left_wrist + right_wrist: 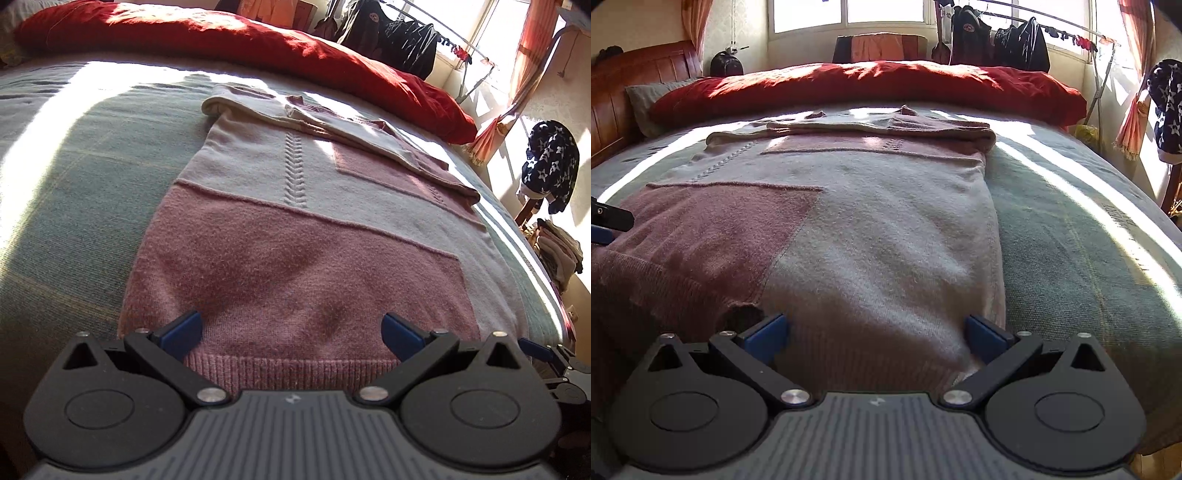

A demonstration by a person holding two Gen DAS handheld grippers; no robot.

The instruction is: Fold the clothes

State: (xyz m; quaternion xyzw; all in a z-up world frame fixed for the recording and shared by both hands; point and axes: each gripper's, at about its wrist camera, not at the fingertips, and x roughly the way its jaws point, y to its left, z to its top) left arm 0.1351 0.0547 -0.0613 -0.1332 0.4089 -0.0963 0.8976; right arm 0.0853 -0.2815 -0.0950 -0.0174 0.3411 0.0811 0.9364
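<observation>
My left hand-held gripper [291,334] and right hand-held gripper [875,332] are both wide open, holding nothing, at the ribbed hem [288,369] of the sweater [295,229]. The knit looks soft and floppy; I would pinch the hem corners.

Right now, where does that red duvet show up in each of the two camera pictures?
Left wrist view: the red duvet runs across the top, sloping down to the right, beyond the sweater.
Right wrist view: the red duvet lies level across the upper middle, behind the sweater.
Shared landmark: the clothes rack with dark garments by the window, upper right in both.
</observation>
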